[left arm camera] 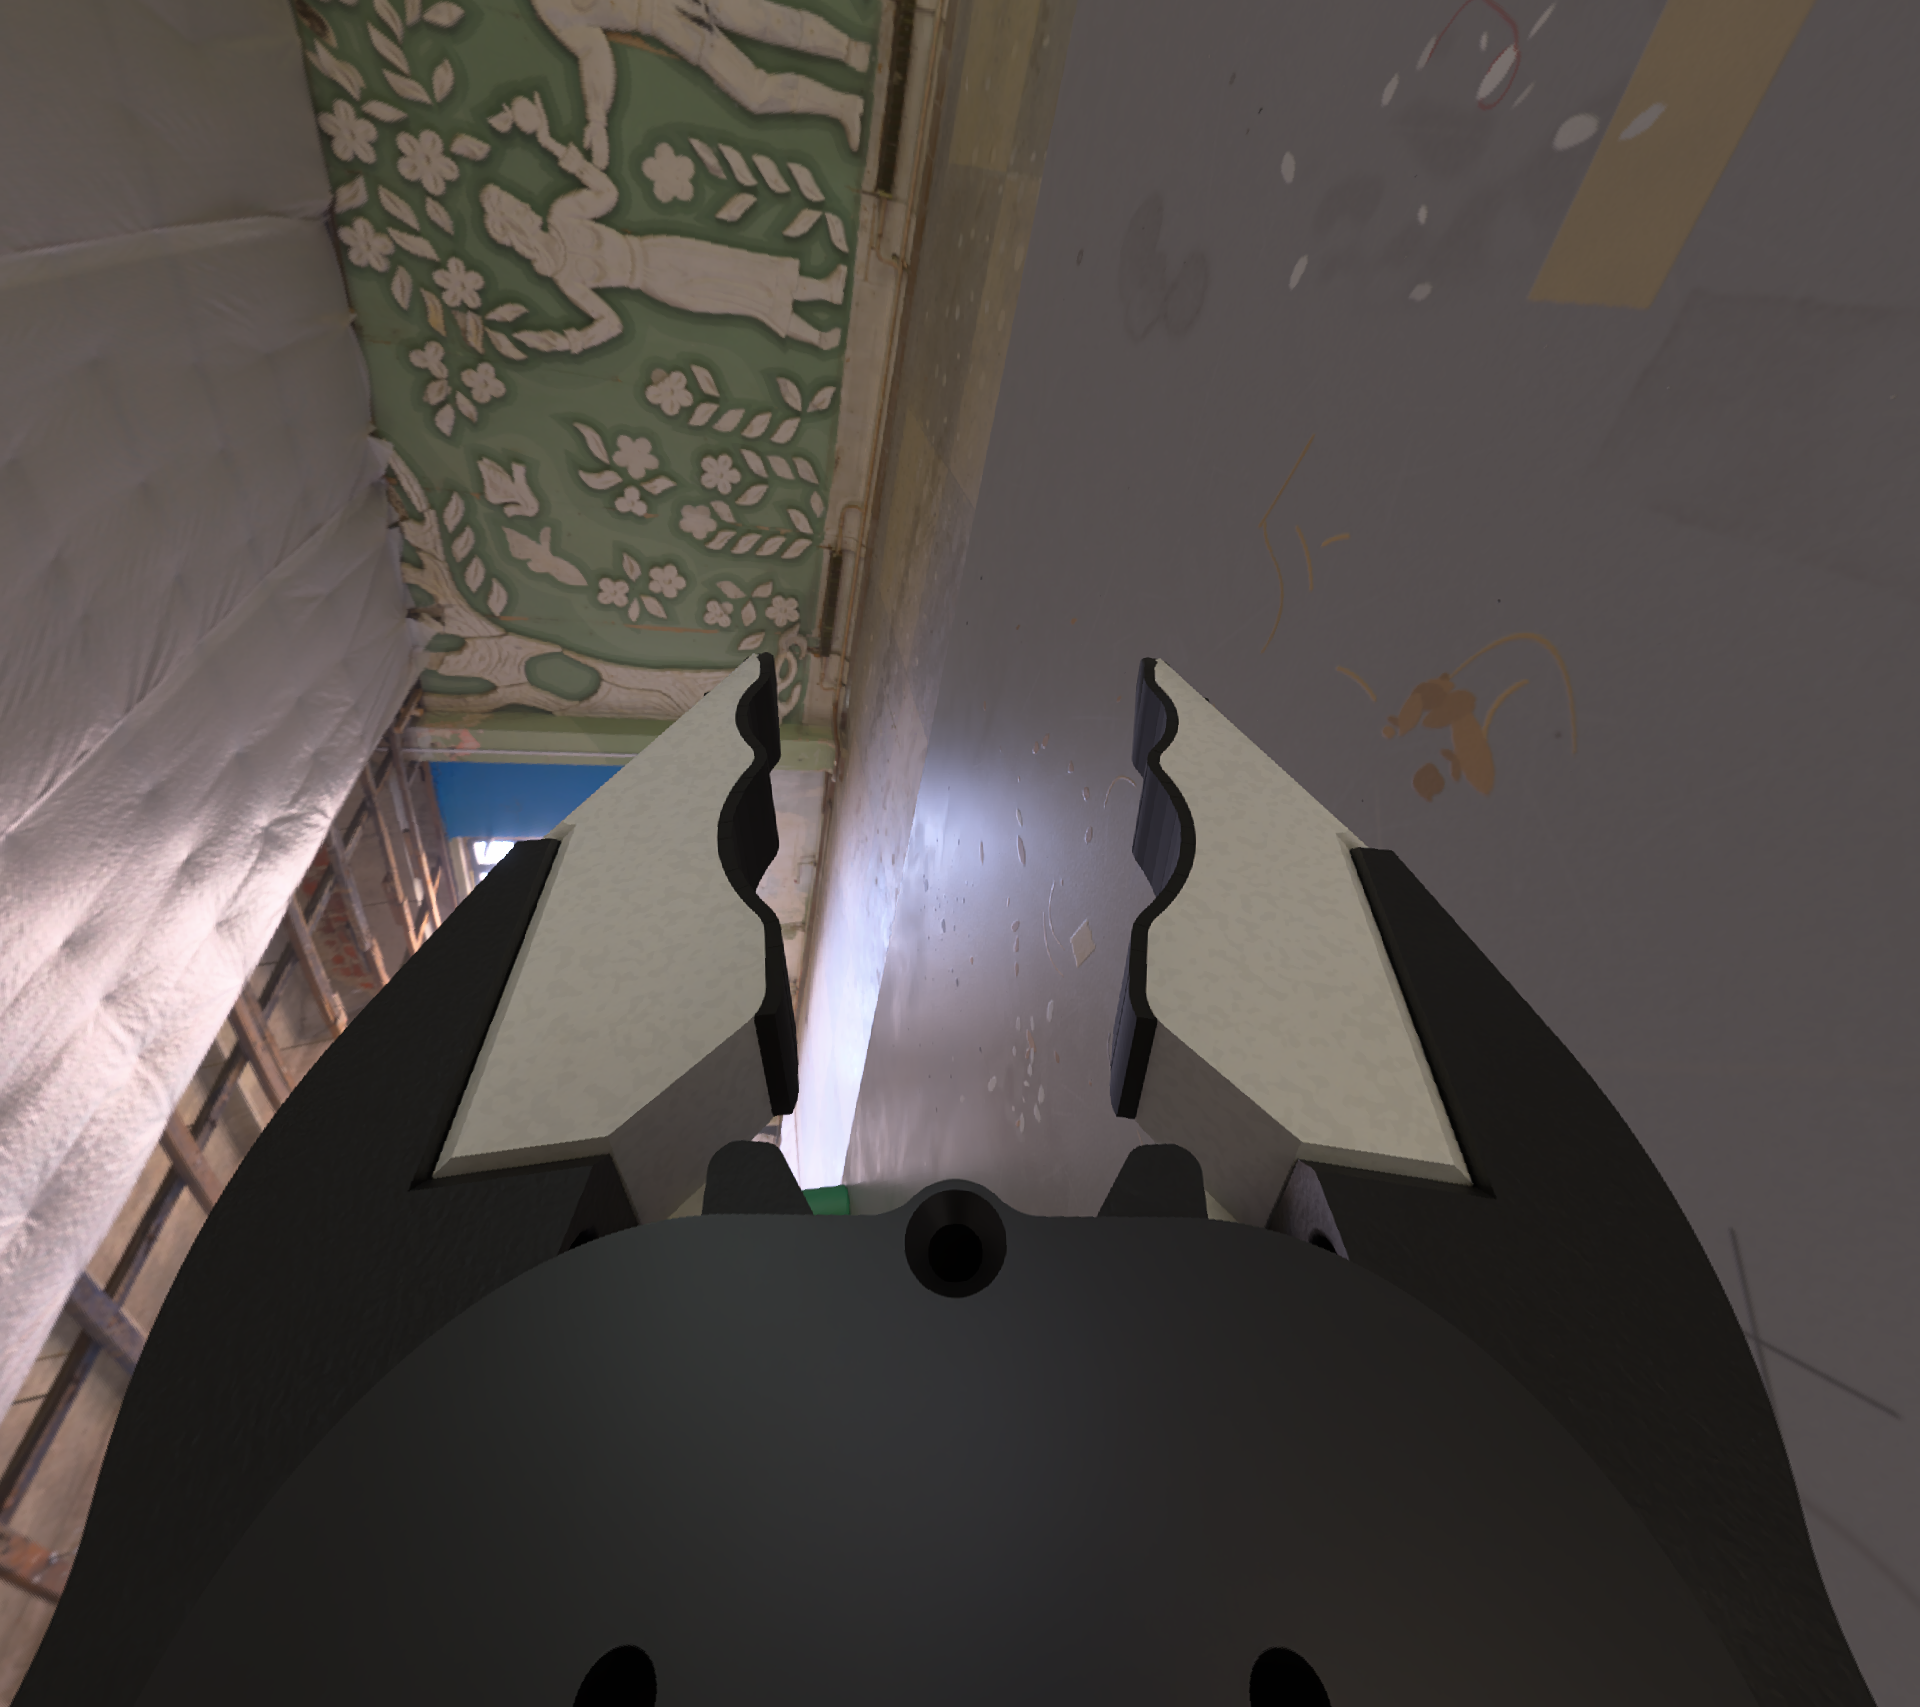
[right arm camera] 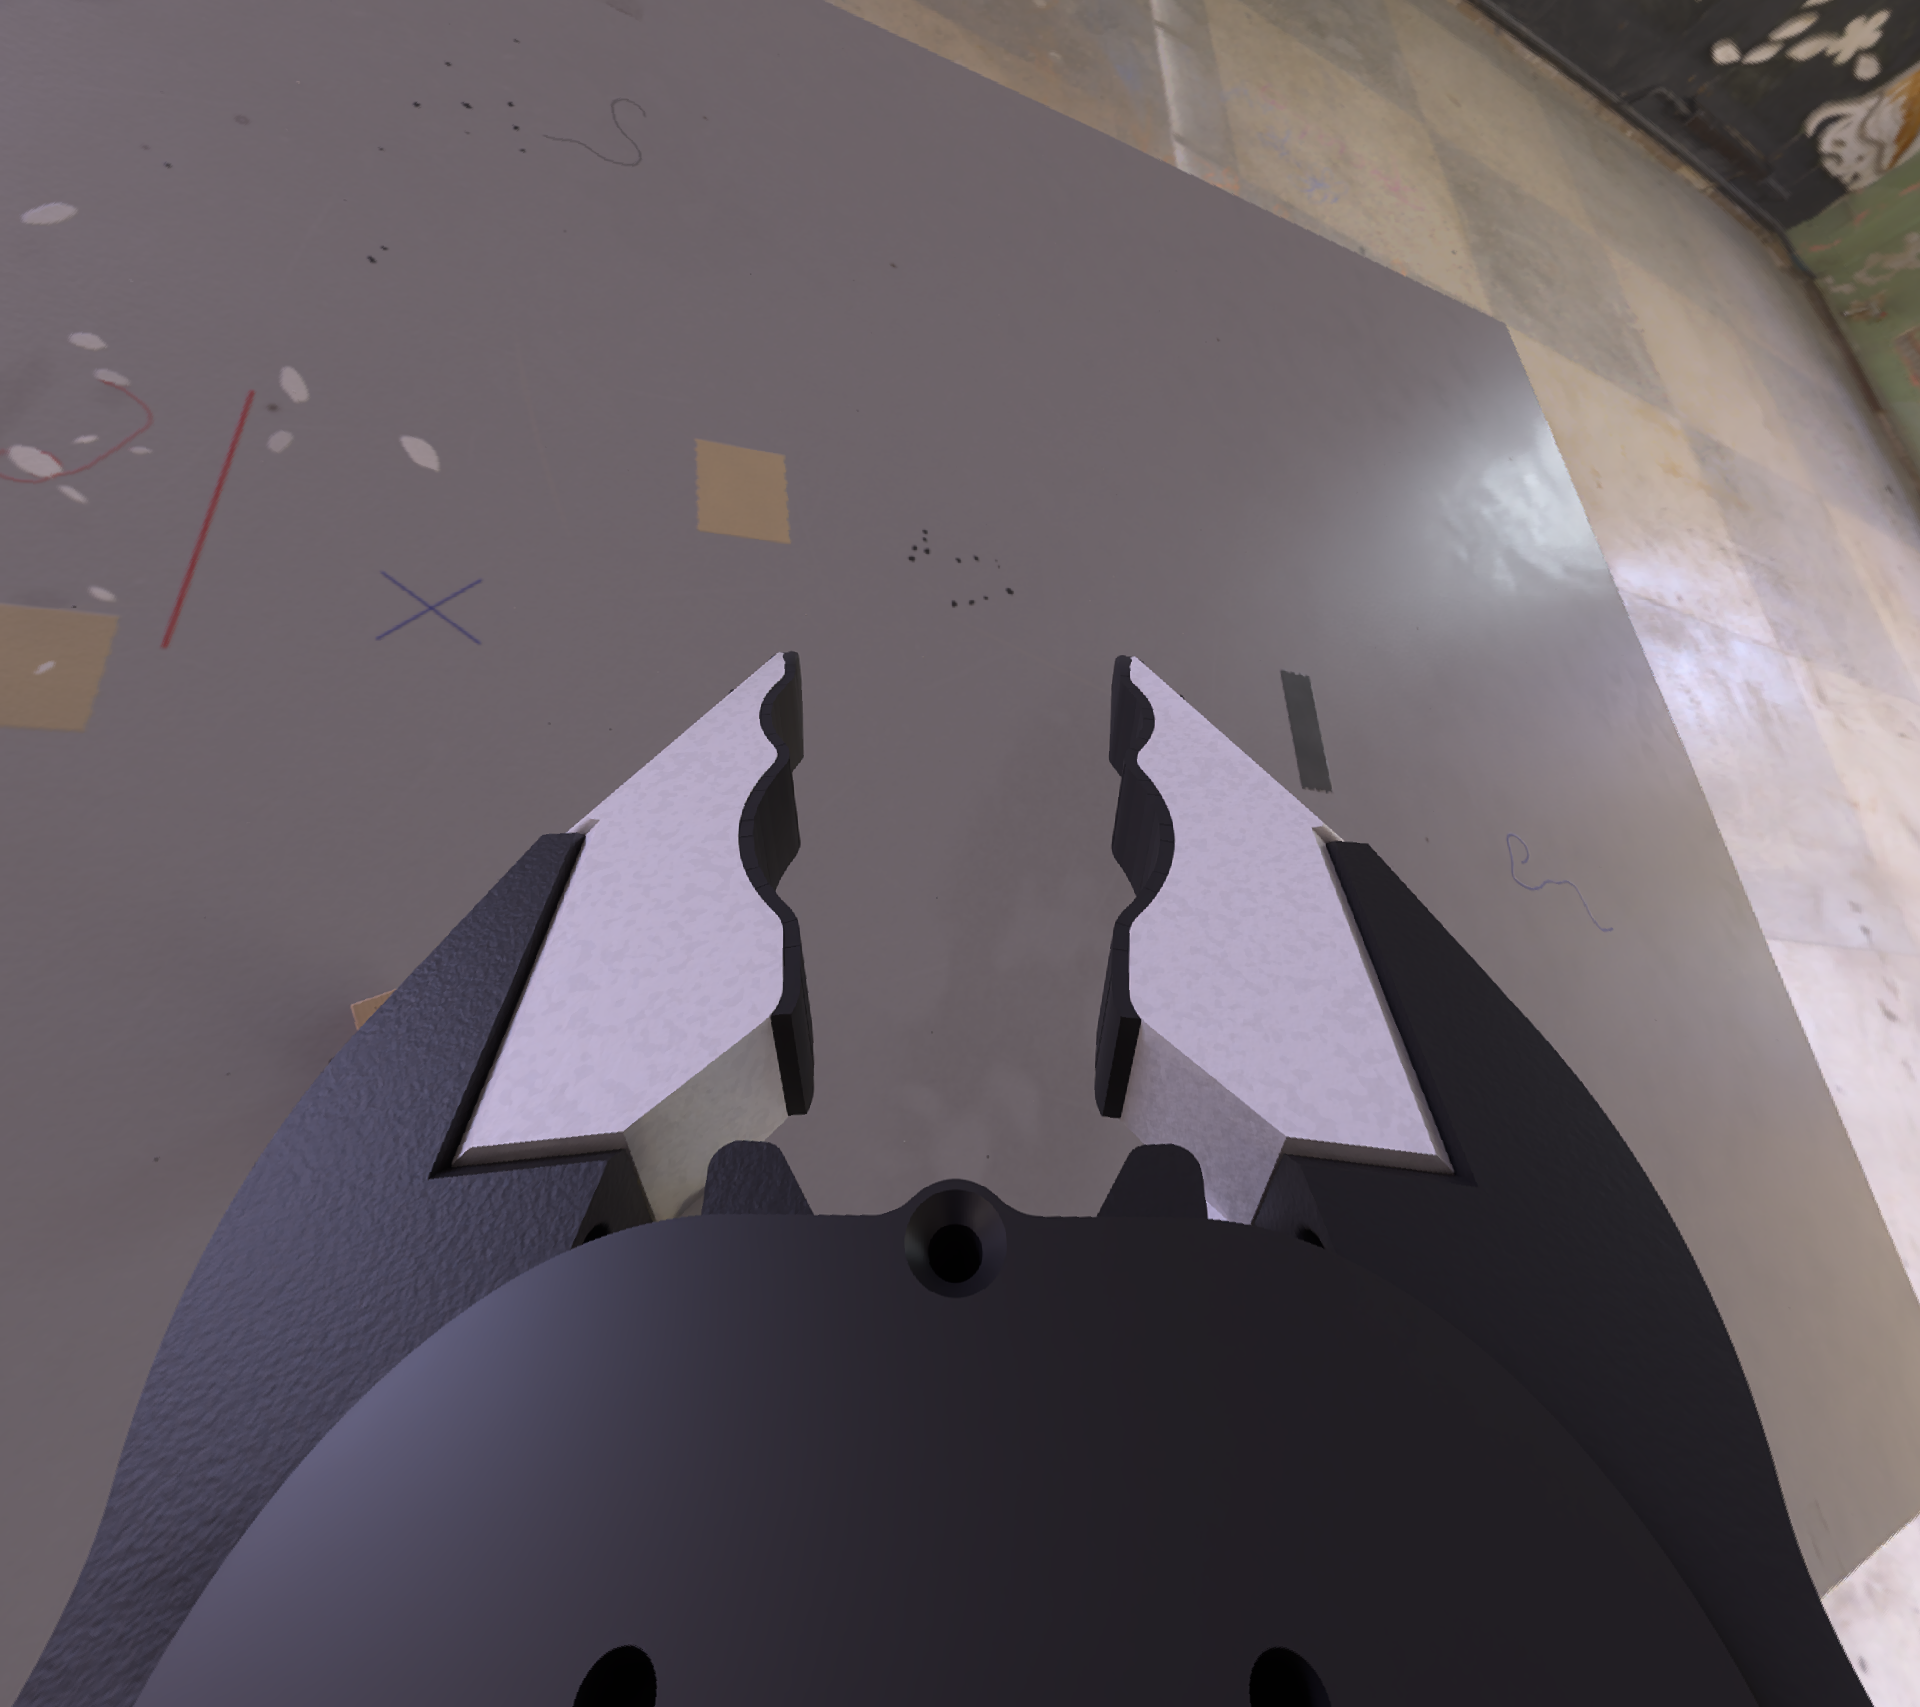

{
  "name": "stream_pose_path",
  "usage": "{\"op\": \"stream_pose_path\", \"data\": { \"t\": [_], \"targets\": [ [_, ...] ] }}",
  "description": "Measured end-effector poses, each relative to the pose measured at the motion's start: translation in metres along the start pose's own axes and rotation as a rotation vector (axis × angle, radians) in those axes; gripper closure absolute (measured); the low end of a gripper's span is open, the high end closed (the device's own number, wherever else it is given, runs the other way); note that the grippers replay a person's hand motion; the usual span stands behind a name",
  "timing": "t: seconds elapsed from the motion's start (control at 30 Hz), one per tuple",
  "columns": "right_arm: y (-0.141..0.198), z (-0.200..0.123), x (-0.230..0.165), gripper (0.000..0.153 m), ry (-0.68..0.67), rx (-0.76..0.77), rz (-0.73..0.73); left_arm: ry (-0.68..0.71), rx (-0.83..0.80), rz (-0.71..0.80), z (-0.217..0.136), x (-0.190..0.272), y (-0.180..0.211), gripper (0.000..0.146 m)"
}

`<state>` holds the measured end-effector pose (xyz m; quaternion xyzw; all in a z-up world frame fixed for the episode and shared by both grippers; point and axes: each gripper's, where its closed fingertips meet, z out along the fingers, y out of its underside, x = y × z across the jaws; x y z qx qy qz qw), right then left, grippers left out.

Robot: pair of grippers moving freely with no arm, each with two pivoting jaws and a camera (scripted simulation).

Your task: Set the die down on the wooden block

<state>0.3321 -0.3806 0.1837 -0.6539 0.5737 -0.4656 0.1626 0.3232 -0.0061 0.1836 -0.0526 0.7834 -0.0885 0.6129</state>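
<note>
Neither the die nor the wooden block shows clearly in either view. My left gripper [left arm camera: 957,665] is open and empty, rolled on its side next to the grey table top [left arm camera: 1403,431]. A small green sliver [left arm camera: 828,1200] shows between its finger bases; I cannot tell what it is. My right gripper [right arm camera: 957,660] is open and empty above the grey table top [right arm camera: 935,307]. A small tan corner [right arm camera: 372,1008] peeks out beside its left finger; I cannot tell whether it is the block.
Flat tan patches [right arm camera: 742,489] [right arm camera: 52,665], a dark strip [right arm camera: 1306,730] and pen marks lie on the table. Its right edge [right arm camera: 1662,722] drops to a tiled floor [right arm camera: 1766,826]. A green relief wall [left arm camera: 623,255] and white sheeting [left arm camera: 156,514] show beyond the left gripper.
</note>
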Motion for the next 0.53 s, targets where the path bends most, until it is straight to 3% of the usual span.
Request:
{"op": "stream_pose_path", "data": {
  "t": [0.13, 0.27, 0.4, 0.53],
  "targets": [
    [-0.003, -0.005, 0.002, 0.093, 0.002, 0.018, 0.004, 0.006, -0.012, -0.053, 0.003, -0.008, 0.01, 0.077],
    [-0.006, -0.012, 0.011, 0.093, 0.015, 0.045, 0.024, 0.054, -0.05, -0.251, 0.013, -0.031, 0.044, 0.078],
    [0.004, -0.018, 0.029, 0.092, 0.024, 0.03, 0.074, 0.117, -0.122, -0.569, 0.021, -0.062, 0.11, 0.077],
    [0.034, -0.019, 0.04, 0.083, -0.061, -0.076, 0.157, 0.196, -0.29, -0.93, 0.018, -0.078, 0.211, 0.07]
  ]
}}
